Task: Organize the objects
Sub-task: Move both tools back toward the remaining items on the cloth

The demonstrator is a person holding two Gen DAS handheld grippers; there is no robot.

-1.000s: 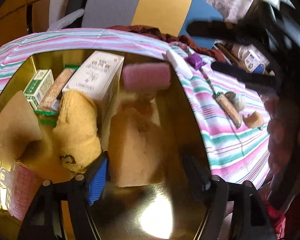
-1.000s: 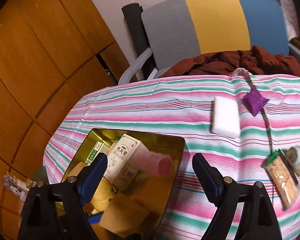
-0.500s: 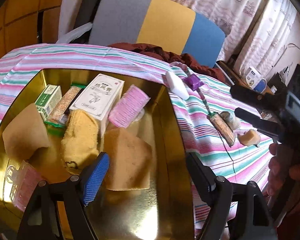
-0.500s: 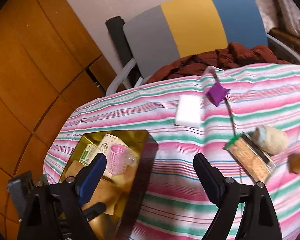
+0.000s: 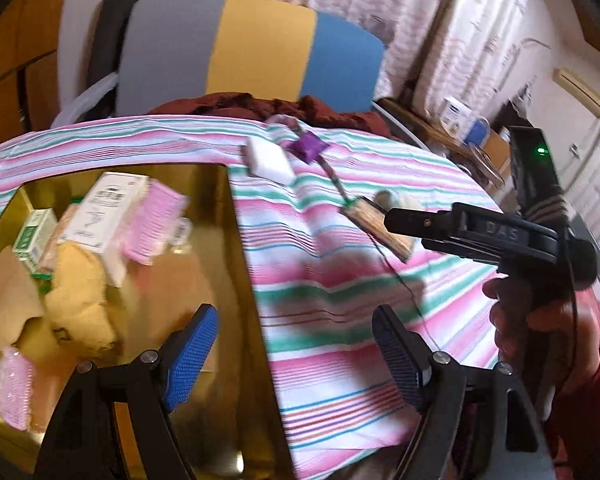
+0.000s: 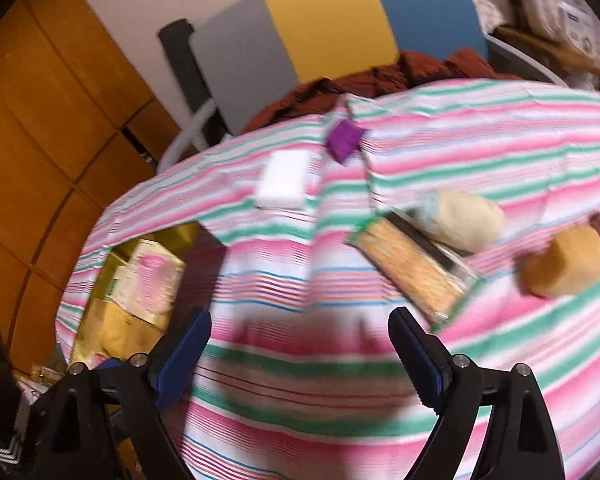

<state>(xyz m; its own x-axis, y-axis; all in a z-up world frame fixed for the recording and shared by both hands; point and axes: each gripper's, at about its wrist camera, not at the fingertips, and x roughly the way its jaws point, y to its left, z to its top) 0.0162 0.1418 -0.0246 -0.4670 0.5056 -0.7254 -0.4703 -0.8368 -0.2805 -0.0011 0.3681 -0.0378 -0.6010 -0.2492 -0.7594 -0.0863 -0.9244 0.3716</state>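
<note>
While both views are smeared by motion blur, the layout reads clearly enough around one landmark, the shiny gold rectangular tray (image 5: 236, 240) sitting on the pink, green and white striped tabletop (image 5: 320, 280). Inside the tray lie a white rectangular carton (image 5: 108, 216), a pink ridged plastic roller (image 5: 152, 224) leaning against the carton, a small green-and-white box (image 5: 32, 240) on the carton's far side from the roller, a yellow knitted sock (image 5: 80, 304) and a tan paper wedge (image 5: 8, 304).

The left hand-held gripper (image 5: 296, 356) hangs with its blue-padded jaws spread wide and nothing between them, straddling the tray's right rim. The right hand-held gripper (image 6: 300, 352) is likewise wide and empty, over bare cloth to the right of the tray; in the left wrist view it shows as a black bar above the striped cloth.

Outside the tray, just beyond its far right corner, rests a white foam block (image 6: 284, 184), and a purple folded pouch (image 6: 346, 140) lies just beside that. Farther right of the tray are a flat packet of brown crackers (image 6: 412, 276), a cream rounded bundle (image 6: 464, 220) touching the packet, and an orange-brown sponge cube (image 6: 568, 260) farthest out.
</note>
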